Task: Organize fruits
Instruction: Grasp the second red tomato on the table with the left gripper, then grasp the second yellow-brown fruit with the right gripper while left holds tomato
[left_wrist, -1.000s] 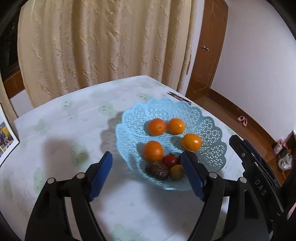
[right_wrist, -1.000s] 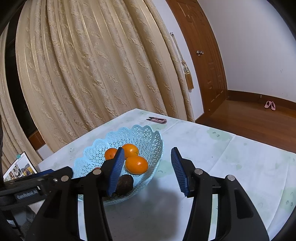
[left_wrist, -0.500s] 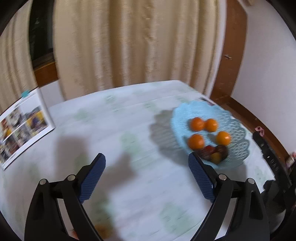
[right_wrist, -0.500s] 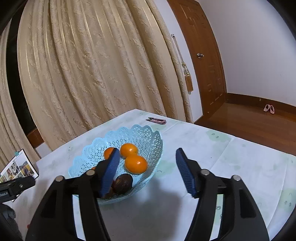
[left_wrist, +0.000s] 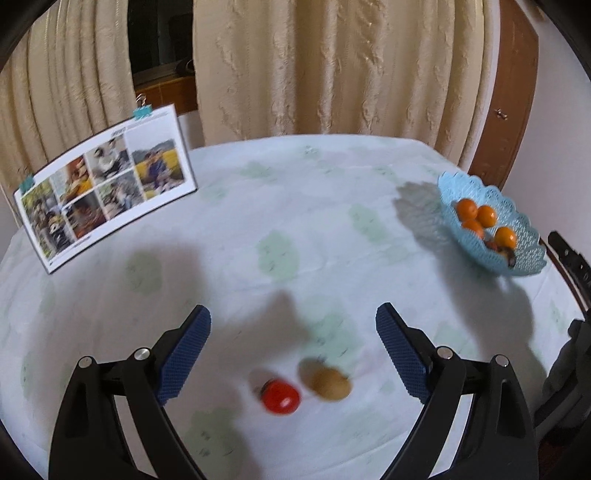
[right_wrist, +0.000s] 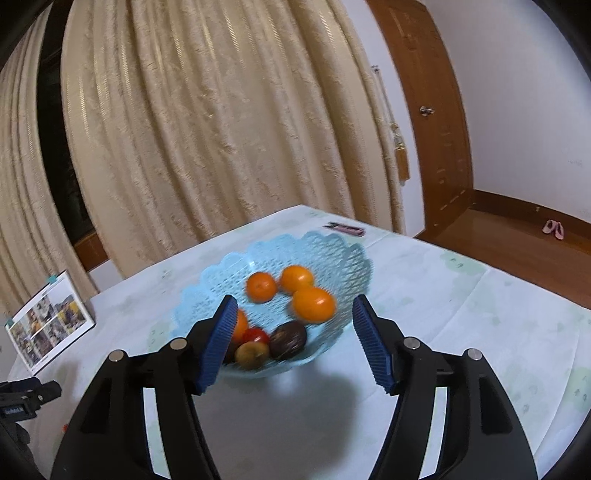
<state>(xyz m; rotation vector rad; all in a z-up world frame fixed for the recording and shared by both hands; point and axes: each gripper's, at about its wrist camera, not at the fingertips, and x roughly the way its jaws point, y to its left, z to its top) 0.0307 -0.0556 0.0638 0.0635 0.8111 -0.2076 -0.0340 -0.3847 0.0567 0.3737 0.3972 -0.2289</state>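
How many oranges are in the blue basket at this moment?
4. In the blue basket: two at the back, one on the right, one partly behind the right gripper's finger. Others may be hidden.

The left black two-finger gripper with blue ribbed pads (left_wrist: 293, 325) is being held tilted steeply downward, its jaws being kept spread wide with nothing gripped between them. The right black two-finger gripper with blue ribbed pads (right_wrist: 294, 314) is being pointed forward at a shallower downward slant, its jaws being held apart at a moderate gap, and nothing is being pressed by its pads (right_wrist: 371, 345).
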